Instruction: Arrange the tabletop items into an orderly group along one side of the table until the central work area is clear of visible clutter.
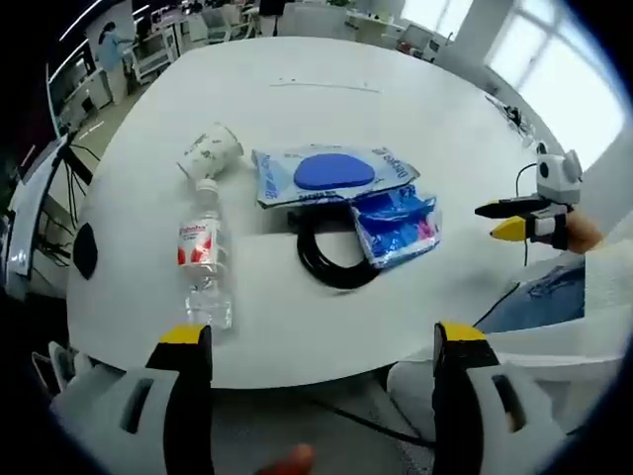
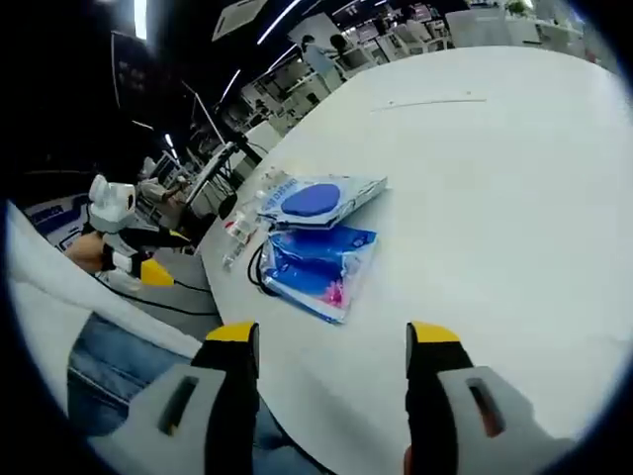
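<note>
In the left gripper view, the left tongs are rising from the bottom of the frame with their yellow-tipped jaws spread wide and nothing between them, hovering just off the near edge of the white surface. The clutter is sitting in the middle of the frame: a clear water bottle with a red label is lying on its side at centre left, its white cap pointing up the frame toward a paper cup that is tipped over just above it. To the right of these, a flat wipes pack with a blue oval lid is lying beside a crumpled blue packet, and a coiled black cable is resting against both, partly under the packet. At the right edge the right tongs are reaching in, held by a hand; I cannot tell their state from here. In the right gripper view, the right tongs are showing released, jaws apart and empty, over the surface edge. Here the wipes pack and blue packet are lying at centre left, the cable peeking out beside them, the water bottle barely visible behind. The left tongs are appearing at far left, and denim-clad legs are filling the lower left.
</note>
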Tool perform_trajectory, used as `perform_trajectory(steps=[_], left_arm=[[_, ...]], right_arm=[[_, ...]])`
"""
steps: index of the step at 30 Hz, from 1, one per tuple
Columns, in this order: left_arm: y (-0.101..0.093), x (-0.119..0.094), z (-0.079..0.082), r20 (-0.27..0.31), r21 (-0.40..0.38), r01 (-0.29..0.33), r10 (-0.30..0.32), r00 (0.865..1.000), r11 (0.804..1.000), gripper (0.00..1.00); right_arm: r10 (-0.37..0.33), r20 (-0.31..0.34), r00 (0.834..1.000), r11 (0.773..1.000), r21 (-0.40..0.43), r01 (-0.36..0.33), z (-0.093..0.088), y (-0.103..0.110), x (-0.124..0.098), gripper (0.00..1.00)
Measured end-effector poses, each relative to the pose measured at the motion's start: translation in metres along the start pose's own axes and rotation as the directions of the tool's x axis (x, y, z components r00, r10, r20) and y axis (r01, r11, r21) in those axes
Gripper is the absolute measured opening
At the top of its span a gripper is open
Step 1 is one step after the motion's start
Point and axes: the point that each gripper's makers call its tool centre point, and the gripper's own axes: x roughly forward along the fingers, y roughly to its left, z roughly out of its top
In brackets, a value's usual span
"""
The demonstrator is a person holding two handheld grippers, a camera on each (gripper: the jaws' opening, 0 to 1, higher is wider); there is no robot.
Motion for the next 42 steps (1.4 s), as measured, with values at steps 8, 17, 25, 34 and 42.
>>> perform_trajectory(steps=[8, 17, 25, 34, 42], left_arm=[[0.0001, -0.0006, 0.0056, 0.002, 0.014, -0.001, 0.001, 1.0, 1.0, 0.95], [0.0005, -0.0002, 0.0037, -0.007, 0.016, -0.003, 0.003, 1.0, 1.0, 0.95], [-0.0009, 0.0004, 0.0021, -0.011, 0.005, -0.002, 0.002, 1.0, 1.0, 0.94], [0.0, 0.0012, 0.0028, -0.006, -0.006, -0.008, 0.008, 1.0, 1.0, 0.94], [-0.0004, 0.0011, 0.0013, -0.008, -0.009, -0.007, 0.007, 1.0, 1.0, 0.94]], right_arm=[[0.006, 0.006, 1.0, 1.0, 0.006, -0.006, 0.0002, 0.0011, 0.0005, 0.59], [0.008, 0.005, 1.0, 1.0, 0.018, -0.008, -0.0026, -0.0008, -0.0003, 0.59], [0.009, 0.007, 1.0, 1.0, 0.03, -0.009, -0.0026, -0.0029, -0.0019, 0.58], [0.006, 0.014, 1.0, 0.999, 0.053, -0.007, -0.0035, -0.0074, -0.0035, 0.58], [0.01, 0.013, 1.0, 0.998, 0.059, -0.011, -0.0049, -0.0068, -0.0049, 0.57]])
